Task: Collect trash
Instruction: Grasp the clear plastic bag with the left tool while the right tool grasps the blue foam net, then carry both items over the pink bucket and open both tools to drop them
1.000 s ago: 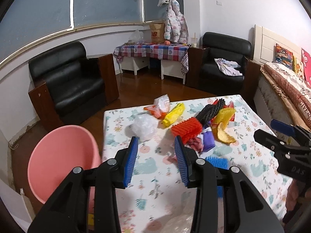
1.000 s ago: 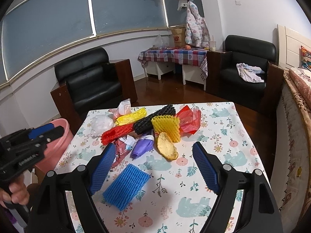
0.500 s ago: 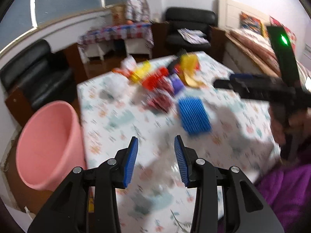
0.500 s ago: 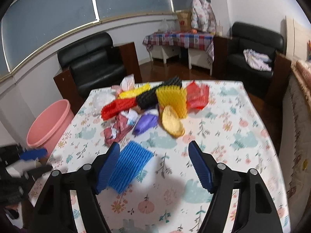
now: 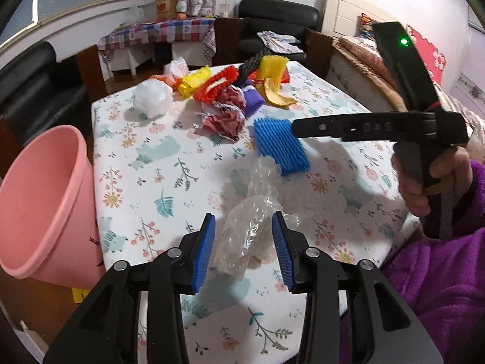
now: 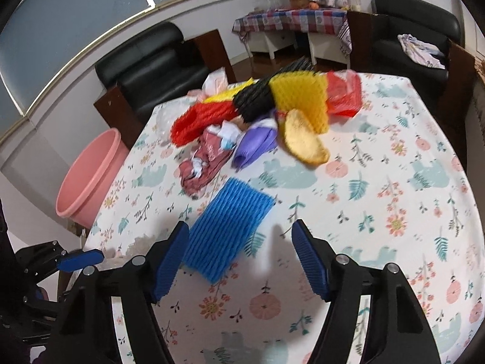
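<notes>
My left gripper (image 5: 244, 248) is open, its jaws on either side of a crumpled clear bubble wrap (image 5: 251, 215) lying near the table's front edge. My right gripper (image 6: 241, 257) is open just above and in front of a blue foam net (image 6: 229, 227), which also shows in the left wrist view (image 5: 279, 145). A pile of trash lies farther back: red foam net (image 6: 200, 118), black net (image 6: 257, 97), yellow net (image 6: 303, 97), purple wrapper (image 6: 254, 145), crumpled red-white wrapper (image 6: 206, 157), yellow peel (image 6: 304, 142). A pink bin (image 5: 42, 200) stands left of the table.
The table has a floral cloth (image 6: 394, 197). A crumpled clear bag (image 5: 151, 98) lies at its far left. Black armchairs (image 6: 151, 60) and a checked side table (image 6: 291, 21) stand behind. A bed (image 5: 363, 60) is at the right.
Both grippers came down closer to the table. The left one swung right and now straddles the bubble wrap. The right one moved toward the blue foam net.
</notes>
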The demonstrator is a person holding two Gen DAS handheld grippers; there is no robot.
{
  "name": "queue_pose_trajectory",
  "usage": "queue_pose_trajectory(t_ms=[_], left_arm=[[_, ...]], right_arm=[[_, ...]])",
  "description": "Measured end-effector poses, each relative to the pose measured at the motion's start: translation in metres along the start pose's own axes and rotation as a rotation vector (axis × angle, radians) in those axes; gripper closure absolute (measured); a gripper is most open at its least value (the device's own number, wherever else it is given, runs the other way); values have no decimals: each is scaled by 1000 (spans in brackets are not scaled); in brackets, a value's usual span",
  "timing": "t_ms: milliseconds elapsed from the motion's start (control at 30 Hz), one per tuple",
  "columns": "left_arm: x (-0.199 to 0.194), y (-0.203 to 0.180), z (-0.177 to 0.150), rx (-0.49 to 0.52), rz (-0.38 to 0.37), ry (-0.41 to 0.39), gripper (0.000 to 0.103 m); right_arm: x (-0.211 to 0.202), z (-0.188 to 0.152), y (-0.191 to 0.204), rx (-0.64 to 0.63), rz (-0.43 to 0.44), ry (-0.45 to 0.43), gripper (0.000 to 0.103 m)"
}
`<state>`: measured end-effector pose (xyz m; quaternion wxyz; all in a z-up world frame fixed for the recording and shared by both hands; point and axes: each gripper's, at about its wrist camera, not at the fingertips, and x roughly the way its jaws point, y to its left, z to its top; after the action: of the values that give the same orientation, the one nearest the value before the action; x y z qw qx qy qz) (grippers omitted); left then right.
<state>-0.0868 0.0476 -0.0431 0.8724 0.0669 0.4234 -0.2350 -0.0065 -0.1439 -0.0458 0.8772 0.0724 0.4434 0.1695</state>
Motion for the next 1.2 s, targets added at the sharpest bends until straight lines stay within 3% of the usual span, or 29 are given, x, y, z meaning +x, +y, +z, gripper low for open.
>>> queue_pose_trajectory(t_ms=[300,400,467,633,900,1200], left_arm=[[-1,-4,-8,14,-30,15,64],[-1,-2,-8,5,-32,15,65],[-1,0,-8,4,-36,14,68],[-2,1,-9,0,-32,3,73],[-22,17,-5,-60,-2,-75,76],[-51,47,-1,-152,91,-168,76]], right_arm=[[16,-3,7,-7,-6,58,55],[18,-3,6,2,-12,67,66],[20,-4,4,8,-12,80,80],[18,-5,2,19,-9,79,95],[-1,1,14,-21,28,17,97],[-14,21,48,-96,67,-56,97]])
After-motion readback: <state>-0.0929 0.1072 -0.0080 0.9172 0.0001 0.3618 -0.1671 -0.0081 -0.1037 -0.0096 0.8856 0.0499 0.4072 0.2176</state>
